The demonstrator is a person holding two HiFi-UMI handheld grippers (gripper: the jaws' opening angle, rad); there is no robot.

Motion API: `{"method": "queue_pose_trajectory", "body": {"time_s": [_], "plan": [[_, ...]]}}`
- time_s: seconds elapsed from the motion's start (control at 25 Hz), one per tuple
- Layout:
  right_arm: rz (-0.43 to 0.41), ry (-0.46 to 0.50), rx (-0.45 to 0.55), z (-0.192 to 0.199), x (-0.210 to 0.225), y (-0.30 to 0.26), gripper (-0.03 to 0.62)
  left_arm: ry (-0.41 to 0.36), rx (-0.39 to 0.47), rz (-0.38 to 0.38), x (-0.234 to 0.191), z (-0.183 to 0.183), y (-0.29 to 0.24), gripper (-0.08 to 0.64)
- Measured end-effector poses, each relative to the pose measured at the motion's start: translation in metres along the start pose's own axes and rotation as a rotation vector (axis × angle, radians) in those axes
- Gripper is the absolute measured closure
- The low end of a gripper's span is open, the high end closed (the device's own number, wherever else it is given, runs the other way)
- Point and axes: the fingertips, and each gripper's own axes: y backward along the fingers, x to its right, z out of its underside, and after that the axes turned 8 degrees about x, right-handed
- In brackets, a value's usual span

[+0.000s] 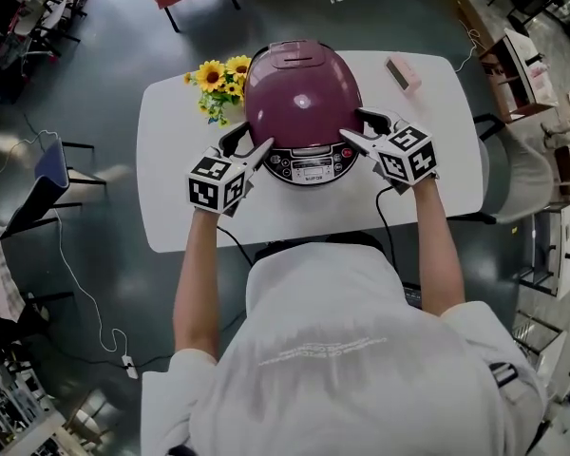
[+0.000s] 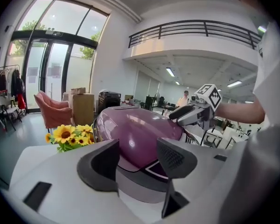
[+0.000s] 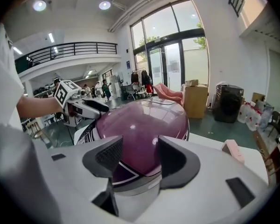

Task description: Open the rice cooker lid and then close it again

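The left tongs [image 1: 250, 143] have their two jaws spread apart, and nothing is pinched between them. The right tongs [image 1: 361, 127] are the same, spread and empty. Just in front of both sits the round, shiny purple rice cooker [image 1: 302, 93], lid down, on the white table [image 1: 171, 188]. The left tongs are by its front left side and the right tongs by its front right, both about as near. The button panel [image 1: 309, 166] lies between them. Its small writing is too tiny to read. Yellow sunflowers [image 1: 218, 77] stand past the left tongs.
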Motion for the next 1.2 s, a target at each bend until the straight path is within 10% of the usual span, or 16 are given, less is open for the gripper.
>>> {"method": "queue_pose_trajectory", "body": {"time_s": [1.2], "plan": [[0.049,-0.057,0.135,0.0041,0.0041,0.0029,0.366,0.056,0.060,-0.003,-0.0018,0.0054,0.0013,0.296]]}}
